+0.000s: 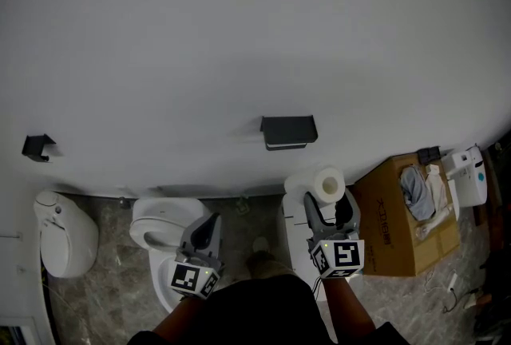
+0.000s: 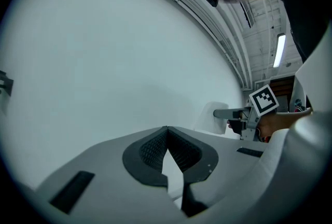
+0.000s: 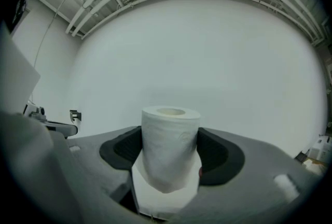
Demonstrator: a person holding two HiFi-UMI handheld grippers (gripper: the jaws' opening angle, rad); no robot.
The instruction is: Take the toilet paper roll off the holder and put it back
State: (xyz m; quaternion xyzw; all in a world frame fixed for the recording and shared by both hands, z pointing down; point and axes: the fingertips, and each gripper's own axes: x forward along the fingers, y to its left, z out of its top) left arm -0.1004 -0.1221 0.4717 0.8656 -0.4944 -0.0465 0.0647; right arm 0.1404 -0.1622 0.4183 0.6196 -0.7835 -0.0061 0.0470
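Note:
The white toilet paper roll [image 1: 326, 184] stands upright between the jaws of my right gripper [image 1: 327, 206], below and a little right of the black holder [image 1: 288, 131] on the white wall. In the right gripper view the roll [image 3: 170, 125] fills the gap, and both dark pads [image 3: 213, 151] press on its sides, so the right gripper [image 3: 170, 141] is shut on it. My left gripper [image 1: 212, 221] hovers over the toilet with its jaws together and nothing in them; its tips [image 2: 167, 130] meet in the left gripper view. The holder carries no roll.
A white toilet [image 1: 160, 225] sits below the left gripper, with a white bin [image 1: 64, 233] further left. A small black hook [image 1: 37, 146] is on the wall at the left. At the right stand an open cardboard box [image 1: 395, 212] and a white device [image 1: 468, 172].

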